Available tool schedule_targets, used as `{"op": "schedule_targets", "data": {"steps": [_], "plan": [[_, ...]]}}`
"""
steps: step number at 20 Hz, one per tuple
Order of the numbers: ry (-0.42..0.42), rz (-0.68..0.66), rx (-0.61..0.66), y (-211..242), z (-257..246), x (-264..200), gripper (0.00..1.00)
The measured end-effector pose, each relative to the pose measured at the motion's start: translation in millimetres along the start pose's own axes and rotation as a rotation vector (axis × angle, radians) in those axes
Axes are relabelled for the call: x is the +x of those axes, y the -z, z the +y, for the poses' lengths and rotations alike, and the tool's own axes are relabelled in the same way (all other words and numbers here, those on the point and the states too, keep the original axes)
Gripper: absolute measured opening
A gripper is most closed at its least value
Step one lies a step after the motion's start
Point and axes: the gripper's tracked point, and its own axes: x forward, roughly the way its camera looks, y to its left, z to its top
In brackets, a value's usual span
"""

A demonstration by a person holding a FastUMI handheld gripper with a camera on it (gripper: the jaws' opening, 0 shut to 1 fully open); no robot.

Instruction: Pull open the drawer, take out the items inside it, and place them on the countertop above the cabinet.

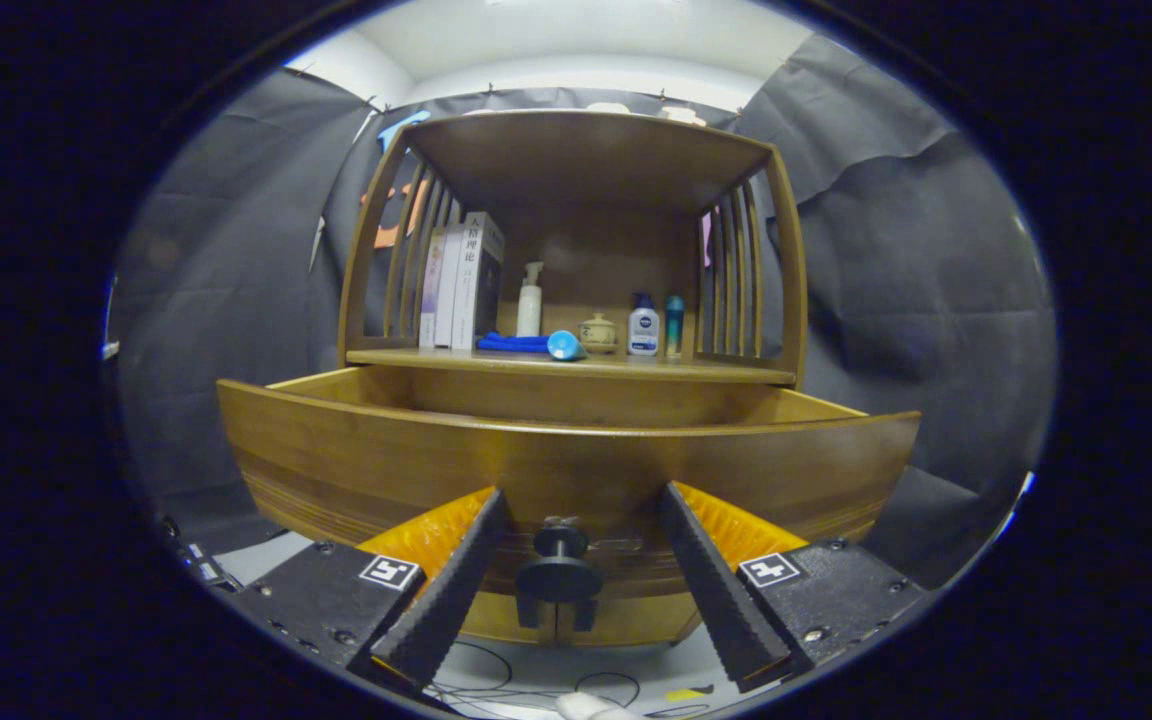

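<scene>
A wooden drawer stands pulled out of the cabinet toward me, its curved front close ahead of my fingers. Its dark round knob sits between my two fingers, untouched by either. My gripper is open, the fingers spread wide to both sides of the knob. The drawer's inside is hidden behind its front wall. Above it lies the countertop of the cabinet, which carries a blue cloth and a blue cylinder lying on its side.
On the countertop stand several books, a white pump bottle, a small pot, a white bottle and a slim teal bottle. Slatted wooden sides and a top shelf enclose it. Cables lie on the floor below.
</scene>
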Motion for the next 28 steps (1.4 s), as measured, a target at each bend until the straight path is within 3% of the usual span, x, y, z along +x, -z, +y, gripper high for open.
{"op": "schedule_targets", "data": {"steps": [8, 28], "plan": [[0.015, -0.023, 0.002, -13, 4, 35, 1.00], [0.023, 0.066, 0.005, -17, 8, 132, 0.99]]}}
